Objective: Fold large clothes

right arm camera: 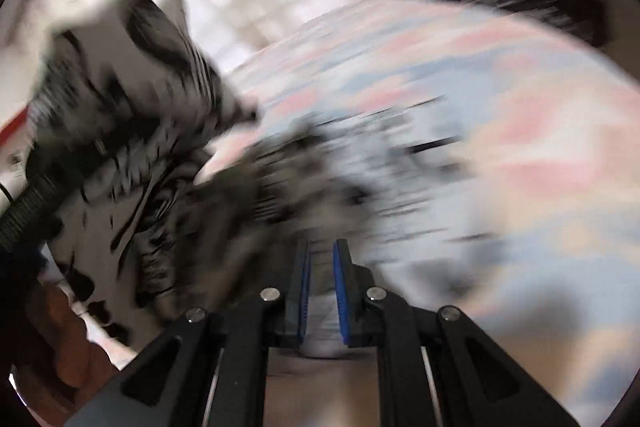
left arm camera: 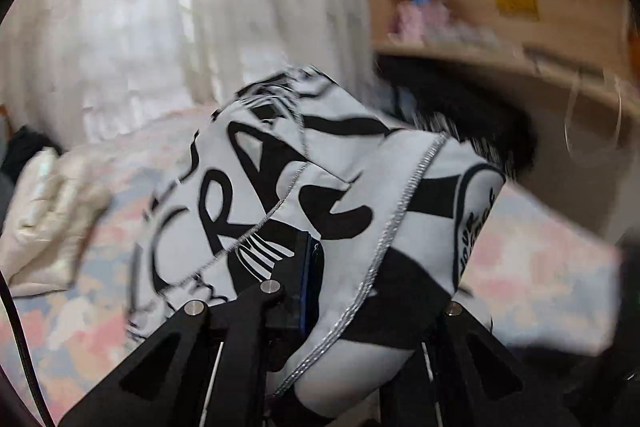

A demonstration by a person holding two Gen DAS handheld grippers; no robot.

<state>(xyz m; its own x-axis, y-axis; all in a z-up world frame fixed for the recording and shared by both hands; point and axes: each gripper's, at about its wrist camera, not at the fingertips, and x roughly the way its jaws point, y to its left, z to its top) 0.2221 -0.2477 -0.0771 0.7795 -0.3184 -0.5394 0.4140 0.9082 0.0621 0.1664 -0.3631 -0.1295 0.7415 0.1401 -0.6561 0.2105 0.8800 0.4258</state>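
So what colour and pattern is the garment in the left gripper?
White garment with bold black lettering and graphics, silver stitching along its seams; clearest in the left wrist view.

The white cloth garment with black printed lettering (left arm camera: 320, 187) looks smooth and matt, edged in silvery overlock stitching. Behind it stand pale matt wooden shelves (left arm camera: 480, 7); beneath, a pastel patchwork cloth bedspread (left arm camera: 80, 327).

The black-and-white printed garment (left arm camera: 320, 195) draped over the left gripper (left arm camera: 340, 291) and hid its right finger entirely; only the left pad's blue edge (left arm camera: 306, 283) showed. Shelf contents beyond and to the right were too blurred to name. In the right wrist view, motion smeared the garment (right arm camera: 168, 147) left of the right gripper (right arm camera: 320, 291), its print unreadable.
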